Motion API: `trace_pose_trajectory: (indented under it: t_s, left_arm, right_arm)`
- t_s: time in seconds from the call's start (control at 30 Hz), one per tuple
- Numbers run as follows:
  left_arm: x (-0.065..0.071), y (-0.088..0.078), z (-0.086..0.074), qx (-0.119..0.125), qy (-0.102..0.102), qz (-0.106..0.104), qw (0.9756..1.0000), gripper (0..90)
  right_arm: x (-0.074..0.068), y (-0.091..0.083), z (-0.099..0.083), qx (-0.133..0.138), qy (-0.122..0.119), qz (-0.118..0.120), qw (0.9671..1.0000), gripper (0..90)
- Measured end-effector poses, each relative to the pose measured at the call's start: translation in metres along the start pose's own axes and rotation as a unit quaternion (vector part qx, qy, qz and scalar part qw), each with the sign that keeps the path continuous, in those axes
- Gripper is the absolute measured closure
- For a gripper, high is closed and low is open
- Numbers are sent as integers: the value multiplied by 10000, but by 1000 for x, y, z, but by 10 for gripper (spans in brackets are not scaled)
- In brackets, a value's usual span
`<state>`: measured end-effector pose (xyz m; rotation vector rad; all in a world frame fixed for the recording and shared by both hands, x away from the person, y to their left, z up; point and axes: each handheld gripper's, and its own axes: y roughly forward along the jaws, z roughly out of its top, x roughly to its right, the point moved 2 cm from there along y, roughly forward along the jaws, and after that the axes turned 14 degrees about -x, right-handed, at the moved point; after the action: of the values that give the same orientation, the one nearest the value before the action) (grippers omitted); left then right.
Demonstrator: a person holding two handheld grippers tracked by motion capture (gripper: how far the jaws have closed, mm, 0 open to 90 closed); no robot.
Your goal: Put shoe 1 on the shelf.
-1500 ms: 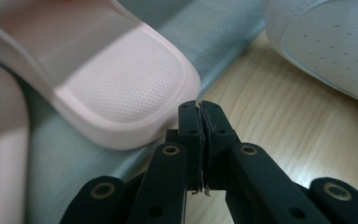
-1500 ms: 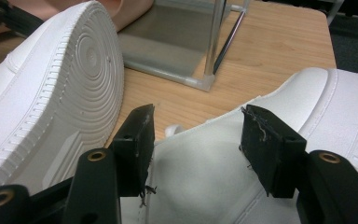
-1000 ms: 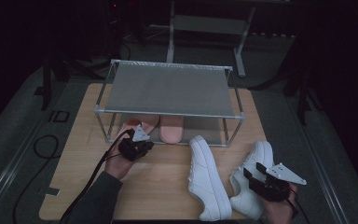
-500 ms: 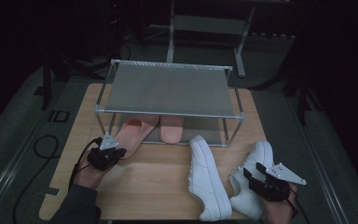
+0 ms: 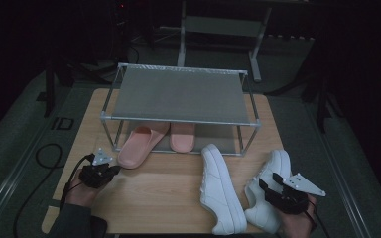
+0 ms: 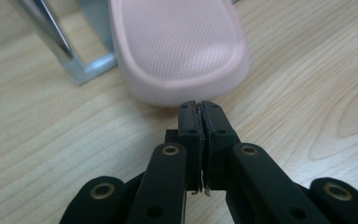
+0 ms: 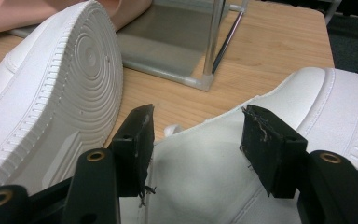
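While left gripper [image 6: 200, 106] sits with jaws pressed together and empty just short of the pink slipper [image 6: 179, 46] heel poking from the shoe rack [image 5: 178, 94], right gripper [image 7: 196, 140] jaws gape over the right white sneaker [image 7: 317, 93] in front of that rack, not pinching it

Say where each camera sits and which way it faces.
High view: above the table's near side, looking forward and down at the rack; both hands and grippers show.
Left gripper view: along shut jaws toward the pink slipper.
Right gripper view: open jaws either side of a white sneaker.
Shared: slipper, sneaker, rack.
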<state>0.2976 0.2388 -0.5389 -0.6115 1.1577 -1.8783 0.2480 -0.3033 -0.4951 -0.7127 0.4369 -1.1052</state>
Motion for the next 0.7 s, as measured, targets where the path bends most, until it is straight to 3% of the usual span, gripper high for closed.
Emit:
trace_pose_trajectory:
  t_s: [0.4,0.7]
  left_arm:
    - [2,10,7,-52,67,-103,9999,873]
    - [8,18,24,-80,222,-159,9996,871]
  right_arm:
    - [0,0,0,-2,0,0,10000,432]
    - [0,0,0,-1,-1,-1,10000,432]
